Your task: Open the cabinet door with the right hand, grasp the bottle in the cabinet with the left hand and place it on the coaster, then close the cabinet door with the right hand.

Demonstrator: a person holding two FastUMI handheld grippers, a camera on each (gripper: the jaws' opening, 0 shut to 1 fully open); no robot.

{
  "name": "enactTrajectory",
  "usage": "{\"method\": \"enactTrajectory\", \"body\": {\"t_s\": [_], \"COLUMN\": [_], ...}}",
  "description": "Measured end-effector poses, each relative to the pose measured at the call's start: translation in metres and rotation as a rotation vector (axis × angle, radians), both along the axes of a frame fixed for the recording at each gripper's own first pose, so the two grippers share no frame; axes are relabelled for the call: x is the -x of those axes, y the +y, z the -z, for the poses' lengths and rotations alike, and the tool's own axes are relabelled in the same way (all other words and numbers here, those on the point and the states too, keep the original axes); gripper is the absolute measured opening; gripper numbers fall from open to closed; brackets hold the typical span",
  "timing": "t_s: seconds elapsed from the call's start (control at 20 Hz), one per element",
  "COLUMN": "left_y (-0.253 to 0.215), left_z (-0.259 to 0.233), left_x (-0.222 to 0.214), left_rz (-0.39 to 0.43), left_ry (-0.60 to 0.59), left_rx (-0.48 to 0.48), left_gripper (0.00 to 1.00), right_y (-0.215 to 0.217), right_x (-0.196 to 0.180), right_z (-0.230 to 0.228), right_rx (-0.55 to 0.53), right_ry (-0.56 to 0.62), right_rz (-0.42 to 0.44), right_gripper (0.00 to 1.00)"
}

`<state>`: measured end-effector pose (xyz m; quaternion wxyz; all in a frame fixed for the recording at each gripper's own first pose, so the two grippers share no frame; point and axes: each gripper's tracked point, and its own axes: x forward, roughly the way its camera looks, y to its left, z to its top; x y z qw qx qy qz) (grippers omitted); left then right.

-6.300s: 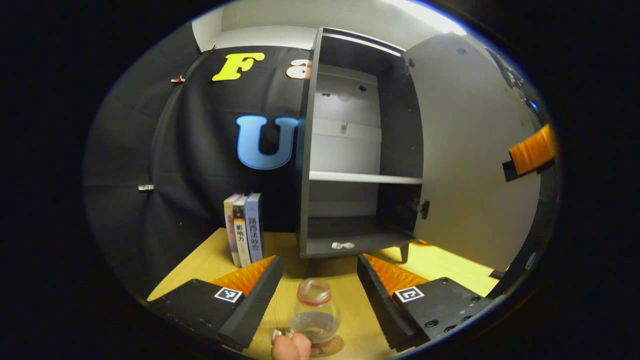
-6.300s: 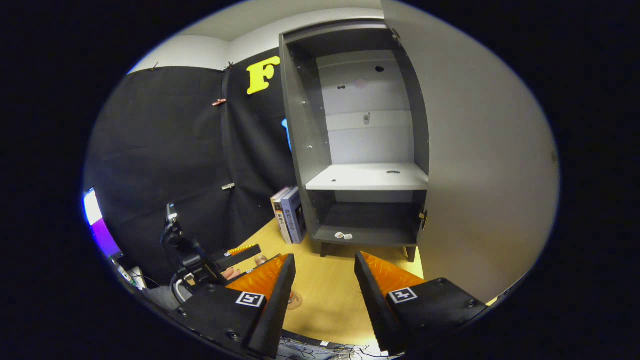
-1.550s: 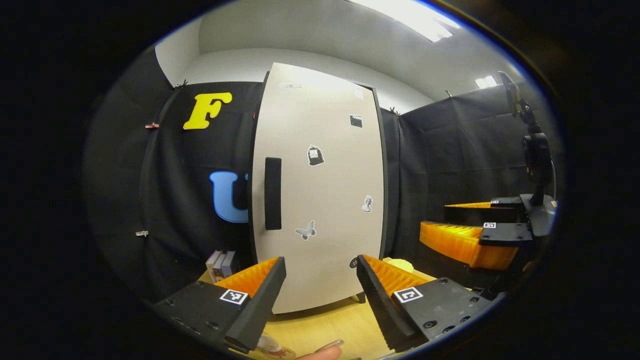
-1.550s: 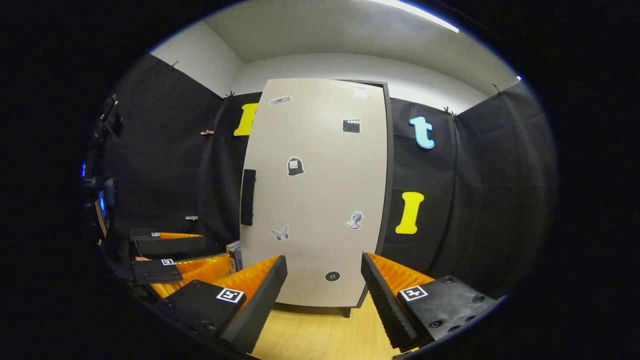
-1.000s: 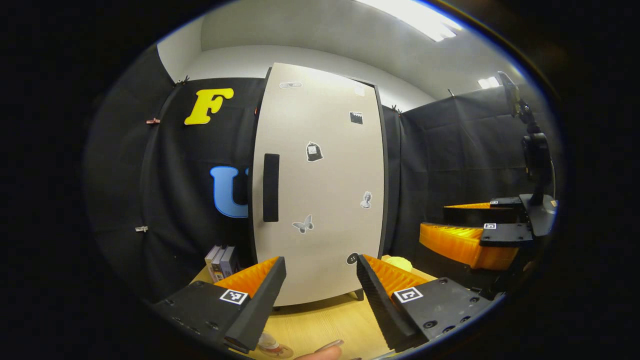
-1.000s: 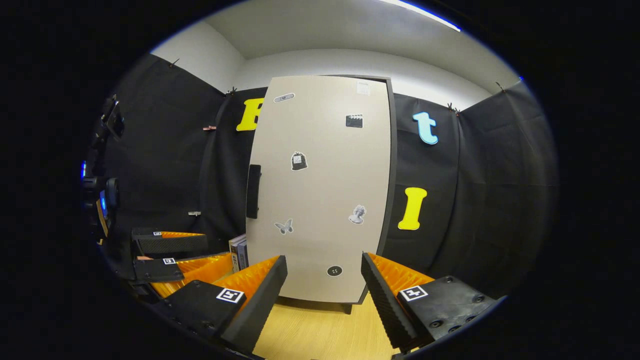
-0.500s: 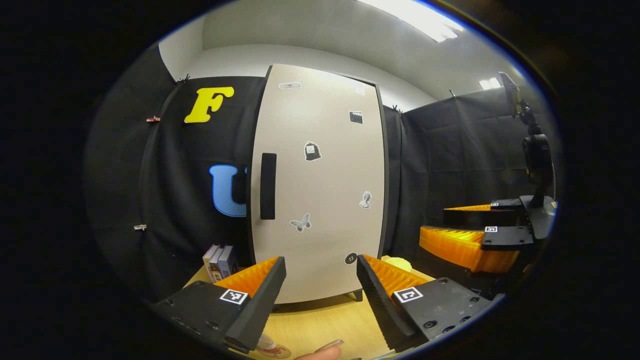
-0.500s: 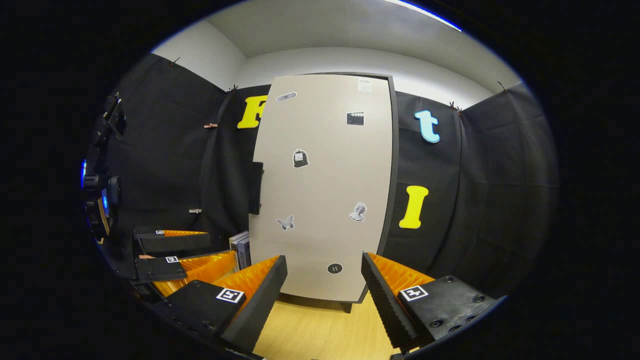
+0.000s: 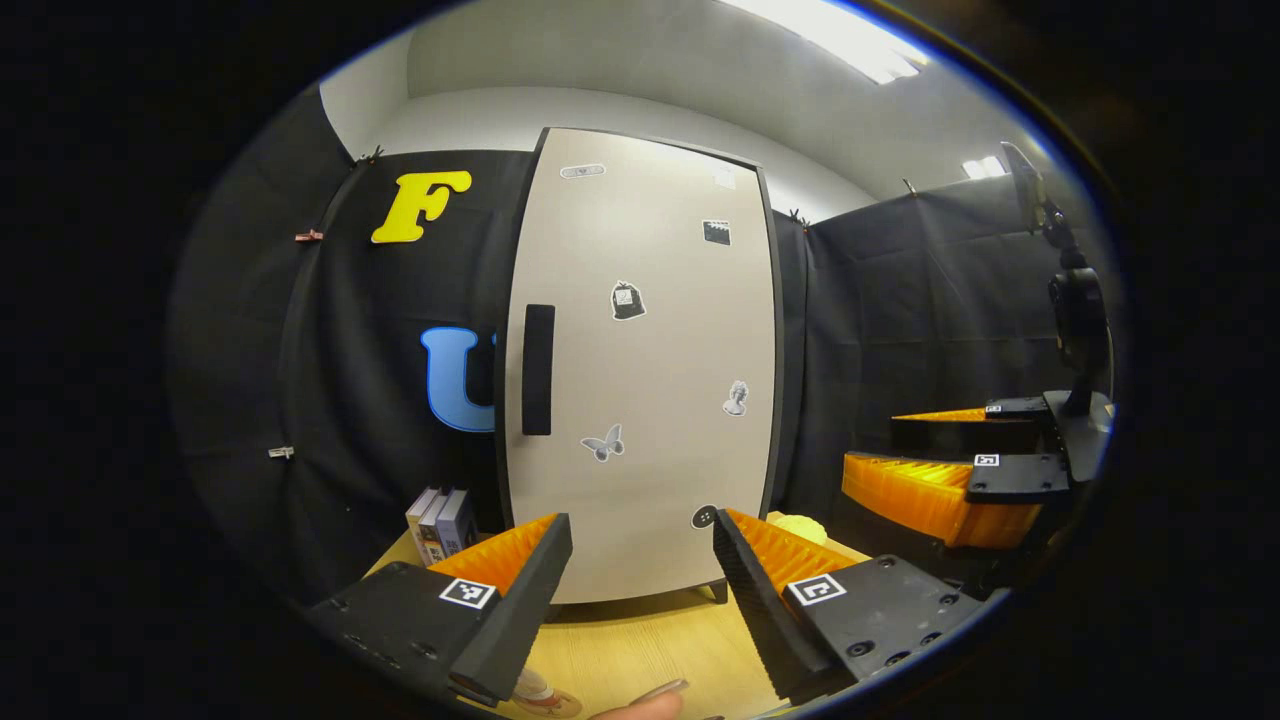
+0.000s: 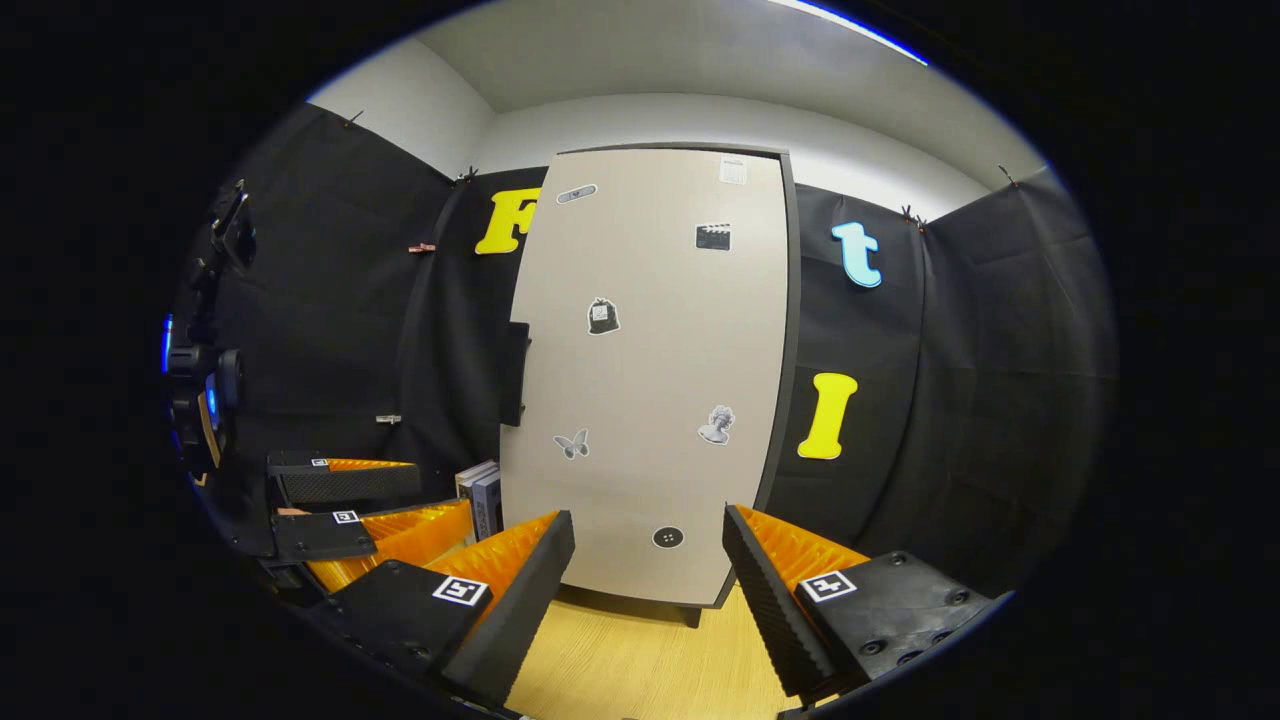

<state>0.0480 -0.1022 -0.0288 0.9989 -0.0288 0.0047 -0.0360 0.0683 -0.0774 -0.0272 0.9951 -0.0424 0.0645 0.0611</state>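
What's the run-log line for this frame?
door: cabinet door shut | bottle on coaster, table | left gripper open, free | right gripper open, free | phase: end

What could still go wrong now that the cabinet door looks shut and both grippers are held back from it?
1. The bottle on its coaster sits right under the left gripper, beside a fingertip; lowering that hand carelessly could tip it.
2. The cabinet door looks closed, but whether it is fully seated cannot be told, so it might swing back.
3. The right gripper hovers open near the door's lower edge and could bump it.
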Motion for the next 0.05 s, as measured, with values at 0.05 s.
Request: {"method": "enactTrajectory", "body": {"t_s": [0.05], "left_y": [-0.0001], "left_z": [0.0003], "left_x": [-0.0006], "left_rz": [0.000], "left_ry": [0.001], "left_rx": [0.001], "left_gripper": [0.90], "right_y": [0.0006], "right_x": [-0.0008], "right_z": [0.0014], "right_rx": [0.000], "right_ry": [0.001], "right_rz": [0.000], "right_gripper": [0.97]}}
